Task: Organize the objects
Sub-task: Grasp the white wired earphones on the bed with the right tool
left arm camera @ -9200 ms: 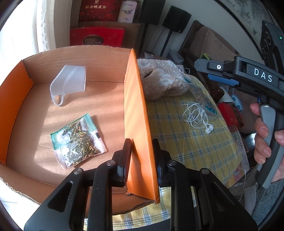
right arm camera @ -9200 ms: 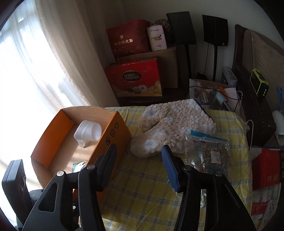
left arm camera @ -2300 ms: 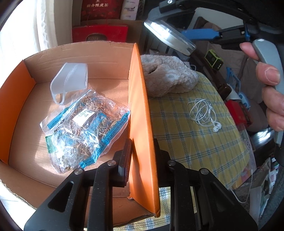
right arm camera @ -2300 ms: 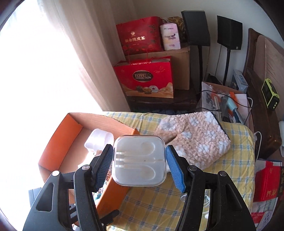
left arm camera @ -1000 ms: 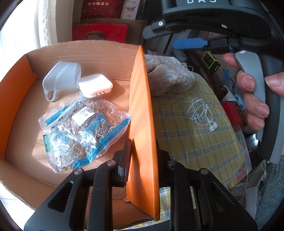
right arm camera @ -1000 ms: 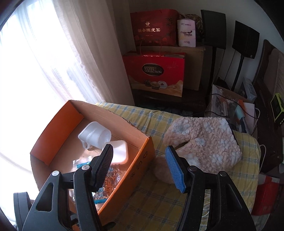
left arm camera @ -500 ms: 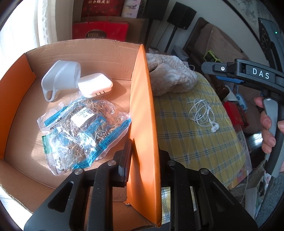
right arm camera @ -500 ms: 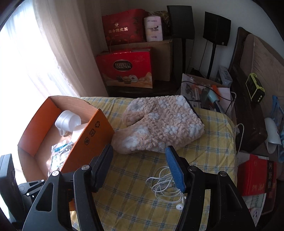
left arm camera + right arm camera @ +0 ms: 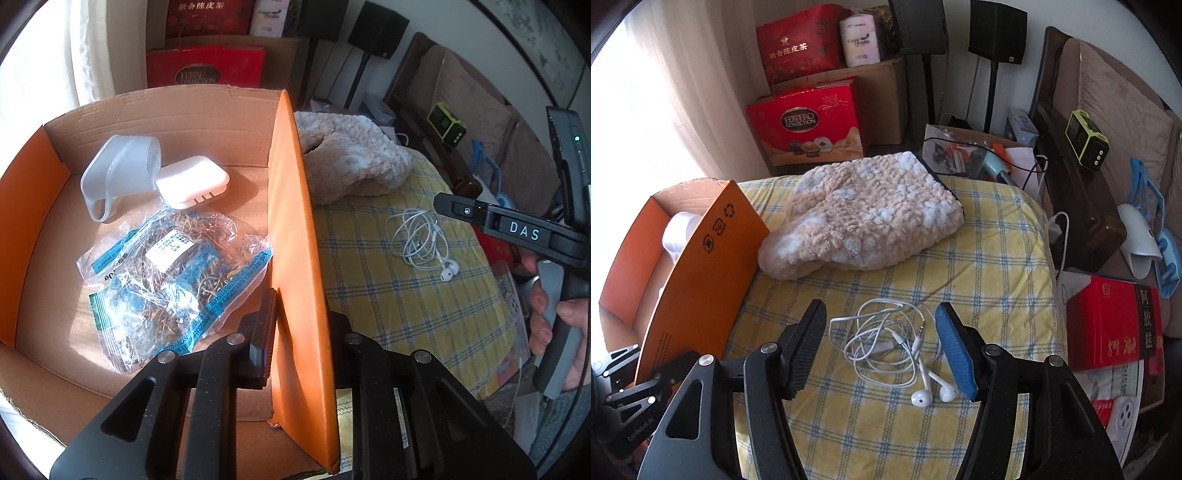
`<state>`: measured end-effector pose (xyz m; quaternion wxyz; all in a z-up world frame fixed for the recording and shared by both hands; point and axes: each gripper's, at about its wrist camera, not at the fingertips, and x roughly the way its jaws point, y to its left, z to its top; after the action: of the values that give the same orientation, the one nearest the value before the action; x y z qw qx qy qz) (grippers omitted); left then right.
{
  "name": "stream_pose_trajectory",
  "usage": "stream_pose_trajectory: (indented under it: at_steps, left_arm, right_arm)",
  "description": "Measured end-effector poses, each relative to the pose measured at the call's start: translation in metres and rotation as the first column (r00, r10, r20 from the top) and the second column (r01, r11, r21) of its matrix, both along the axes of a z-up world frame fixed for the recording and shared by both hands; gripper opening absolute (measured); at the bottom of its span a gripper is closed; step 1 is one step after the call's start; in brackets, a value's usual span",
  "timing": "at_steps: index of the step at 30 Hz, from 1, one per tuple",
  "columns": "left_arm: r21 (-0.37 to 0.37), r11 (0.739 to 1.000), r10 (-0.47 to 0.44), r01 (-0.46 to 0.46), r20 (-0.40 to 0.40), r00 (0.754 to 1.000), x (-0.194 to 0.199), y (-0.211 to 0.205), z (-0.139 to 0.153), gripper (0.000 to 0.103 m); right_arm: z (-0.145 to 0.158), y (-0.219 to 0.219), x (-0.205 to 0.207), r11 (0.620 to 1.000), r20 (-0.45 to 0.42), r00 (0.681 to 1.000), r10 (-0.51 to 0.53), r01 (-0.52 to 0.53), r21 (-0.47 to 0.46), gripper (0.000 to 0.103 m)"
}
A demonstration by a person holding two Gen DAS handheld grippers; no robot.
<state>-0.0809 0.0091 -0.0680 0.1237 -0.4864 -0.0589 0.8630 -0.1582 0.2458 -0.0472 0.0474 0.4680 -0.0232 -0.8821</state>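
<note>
My left gripper (image 9: 299,332) is shut on the right wall of the orange cardboard box (image 9: 291,229) and holds it. Inside the box lie a translucent plastic cup (image 9: 118,173), a white earphone case (image 9: 192,182) and a clear bag of dried herbs (image 9: 173,280). White tangled earphones (image 9: 897,339) lie on the yellow checked cloth (image 9: 979,266); they also show in the left wrist view (image 9: 421,240). My right gripper (image 9: 882,343) is open and empty, its fingers either side of the earphones, just above them.
A fluffy beige slipper-like cushion (image 9: 864,218) lies behind the earphones, against the box (image 9: 701,258). Red gift bags (image 9: 809,125) and boxes stand beyond the table. A dark side table (image 9: 1078,206) and red box (image 9: 1115,325) are to the right.
My right gripper has come down from the box side toward the earphones, which now sit between its open fingers. The left gripper has kept its hold on the box wall.
</note>
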Motion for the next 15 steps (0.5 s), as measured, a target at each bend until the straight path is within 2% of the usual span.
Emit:
stream_pose_trajectory:
  at_steps: [13, 14, 15]
  left_arm:
    - [0.005, 1.0, -0.013, 0.013, 0.007, 1.0, -0.003, 0.006, -0.002, 0.019]
    - [0.005, 1.0, -0.015, 0.015, 0.007, 1.0, -0.003, 0.006, -0.001, 0.019]
    - [0.006, 1.0, -0.017, 0.016, 0.007, 1.0, -0.003, 0.006, -0.001, 0.019]
  right_arm:
    - [-0.043, -0.001, -0.014, 0.999, 0.052, 0.998, -0.028, 0.025, 0.048, 0.063]
    - [-0.047, -0.001, -0.016, 0.998, 0.061, 0.998, -0.031, 0.028, 0.05, 0.061]
    - [-0.051, -0.001, -0.018, 0.999, 0.068, 0.997, -0.032, 0.029, 0.046, 0.053]
